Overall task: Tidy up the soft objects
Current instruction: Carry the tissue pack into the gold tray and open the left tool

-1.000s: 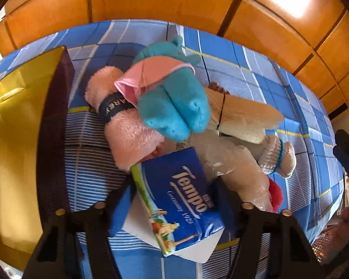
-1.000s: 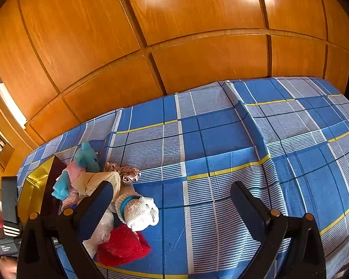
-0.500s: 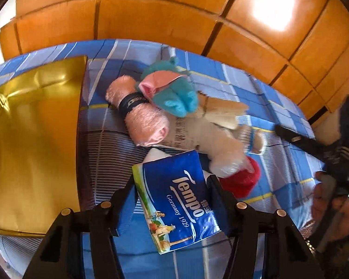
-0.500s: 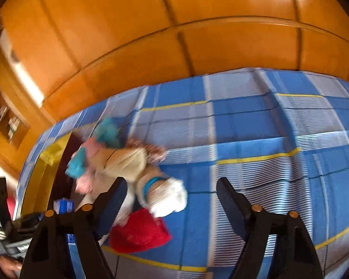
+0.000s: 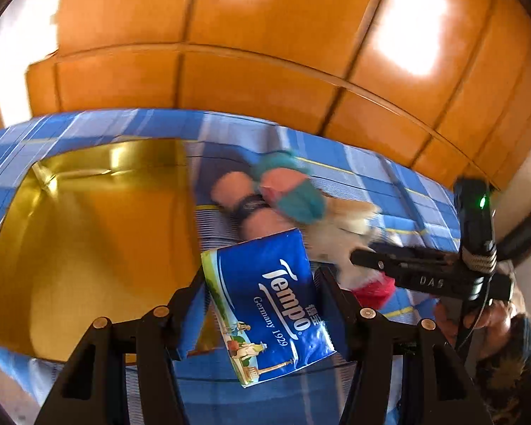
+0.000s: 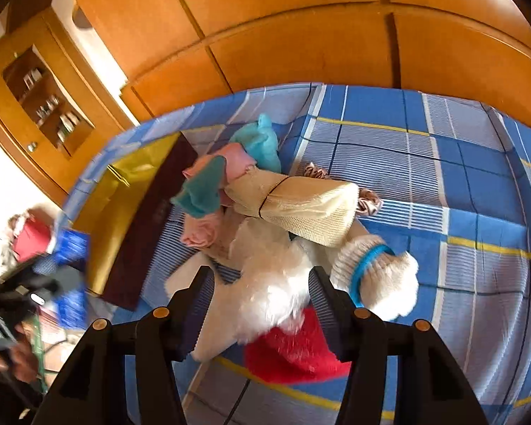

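Between the fingers of the left claw (image 5: 262,304), a blue tissue pack (image 5: 269,304) is clenched and has been carried up off the pile, now hanging beside the open gold box (image 5: 88,248) on the bed (image 6: 442,184). The right claw (image 6: 262,304) has just been narrowing its jaws around the white fluffy toy (image 6: 269,283); whether its pads already press, I cannot tell. Beyond it lie the red plush (image 6: 293,354), the cream knit roll (image 6: 301,205) and the teal toy (image 6: 258,145). Likely the pack goes into the box next.

left gripper (image 5: 262,301): fingers clamped, tilted down | right gripper (image 6: 262,304): fingers just closing, half-spread, tilted down
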Motion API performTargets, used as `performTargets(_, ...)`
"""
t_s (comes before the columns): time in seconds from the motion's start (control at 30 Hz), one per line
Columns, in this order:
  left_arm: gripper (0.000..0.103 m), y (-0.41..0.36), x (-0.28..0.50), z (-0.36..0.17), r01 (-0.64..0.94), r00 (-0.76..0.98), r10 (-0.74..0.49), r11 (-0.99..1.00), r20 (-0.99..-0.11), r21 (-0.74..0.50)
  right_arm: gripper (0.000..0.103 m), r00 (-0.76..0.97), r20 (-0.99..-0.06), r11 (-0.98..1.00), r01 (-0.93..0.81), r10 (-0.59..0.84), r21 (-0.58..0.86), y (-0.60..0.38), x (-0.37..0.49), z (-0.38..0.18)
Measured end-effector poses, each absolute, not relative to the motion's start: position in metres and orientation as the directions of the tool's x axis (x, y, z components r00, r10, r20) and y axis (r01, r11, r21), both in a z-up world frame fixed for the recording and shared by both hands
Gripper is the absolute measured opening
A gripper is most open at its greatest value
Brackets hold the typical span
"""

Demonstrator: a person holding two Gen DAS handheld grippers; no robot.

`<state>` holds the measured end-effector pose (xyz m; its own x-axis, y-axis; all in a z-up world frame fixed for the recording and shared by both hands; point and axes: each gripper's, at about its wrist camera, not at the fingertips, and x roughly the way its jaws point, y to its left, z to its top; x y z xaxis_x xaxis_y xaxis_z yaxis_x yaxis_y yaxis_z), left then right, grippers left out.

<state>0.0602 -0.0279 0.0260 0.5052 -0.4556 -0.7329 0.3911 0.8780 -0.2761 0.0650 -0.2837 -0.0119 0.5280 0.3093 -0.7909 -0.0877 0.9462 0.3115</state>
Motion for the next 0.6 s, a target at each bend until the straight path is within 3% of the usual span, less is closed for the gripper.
performTargets(0.07,0.059,-0.007,0.072,0.024,0.339,0.512,-0.427,0.898,-0.745,-0.282,0.056,0.484,-0.823,0.951,-0.078,0.297,0.298,-0.280,0.074,-0.024)
performTargets(0.2,0.059,0.032,0.103,0.019,0.229,0.523,-0.363,0.931,-0.771,-0.284,0.038,0.446,-0.858,0.966,-0.066,0.254,0.252,-0.279,0.079,-0.039)
performTargets(0.4,0.059,0.061,0.159,0.003,0.109,0.487,-0.319,0.946,-0.813,-0.306,0.037,0.446,-0.857,0.963,-0.054,0.259,0.263,-0.282,0.079,-0.040)
performTargets(0.6,0.059,0.040,0.199,-0.011,0.099,0.459,-0.283,0.958,-0.842,-0.268,0.037,0.448,-0.860,0.968,-0.068,0.245,0.241,-0.281,0.077,-0.036)
